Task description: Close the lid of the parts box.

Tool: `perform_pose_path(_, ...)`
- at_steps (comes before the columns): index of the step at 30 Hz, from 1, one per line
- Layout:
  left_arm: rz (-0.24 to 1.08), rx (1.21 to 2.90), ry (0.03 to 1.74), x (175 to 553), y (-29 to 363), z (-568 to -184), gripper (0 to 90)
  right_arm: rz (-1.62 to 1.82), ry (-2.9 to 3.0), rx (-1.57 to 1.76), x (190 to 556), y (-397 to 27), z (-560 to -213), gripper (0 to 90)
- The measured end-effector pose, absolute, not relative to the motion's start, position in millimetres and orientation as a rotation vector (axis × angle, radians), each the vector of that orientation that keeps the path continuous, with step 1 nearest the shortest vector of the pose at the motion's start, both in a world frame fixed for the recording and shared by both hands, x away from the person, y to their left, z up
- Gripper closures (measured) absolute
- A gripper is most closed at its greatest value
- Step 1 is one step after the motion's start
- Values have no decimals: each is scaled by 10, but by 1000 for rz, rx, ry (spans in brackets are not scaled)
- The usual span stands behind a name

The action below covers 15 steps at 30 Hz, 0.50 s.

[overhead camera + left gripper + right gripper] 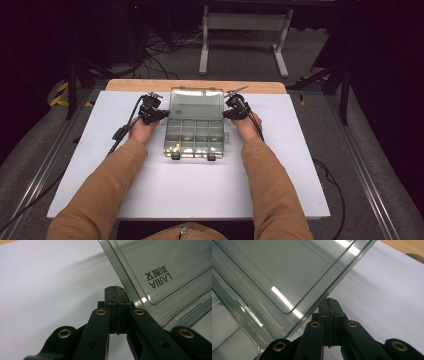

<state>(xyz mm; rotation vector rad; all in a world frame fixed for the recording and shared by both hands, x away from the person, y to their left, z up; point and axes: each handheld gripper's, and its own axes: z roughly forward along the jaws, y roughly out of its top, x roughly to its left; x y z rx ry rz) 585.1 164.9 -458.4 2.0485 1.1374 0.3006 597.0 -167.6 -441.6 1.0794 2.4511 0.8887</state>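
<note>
A: Fig.: clear compartment box (195, 135) near centre of tabletop (150, 190), slightly toward far edge; lid (196, 104) swung up and back, hinge side away from near edge. Latches at near rim of box, undone.

B: Claws?

A: Left claw (156, 114) at left edge of lid, right claw (231, 111) at right edge. Both w/ jaws pressed together, nothing between them. In left gripper view, closed tip (115, 293) just beside lid wall (160, 272), outside it; contact likely but not certain. In right gripper view, same: closed tip (330, 307) tucked under lid rim (332, 287), apparently touching.

B: Risks from here?

A: Judged only. (1) No grip on lid, merely propped from both sides; smooth plastic vs. narrow tip, so slip off rim probable if push angle drifts; lid then drops or flops back. (2) Uneven push, one side ahead of other: lid twists, hinge strained, box skews on tabletop. (3) Box light, nothing pinning base; sideways force slides whole box toward far edge, or tips it. (4) Small yellowish parts (175, 148) in near-left compartment; jolt or slam could bounce them across dividers or out. (5) Lid closed fast: tip caught between rim and base.

B: Safest approach?

A: Prob. equal, slow pressure from both sides, tips kept square to rim.
</note>
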Motion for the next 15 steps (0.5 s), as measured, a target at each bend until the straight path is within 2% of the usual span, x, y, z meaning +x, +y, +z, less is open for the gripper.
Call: perform_pose_path(15, 328, 2028, 1149, 5859, 1663, -4532, 896, 939, 2381, 1040, 5945, -1671, -4284, 900)
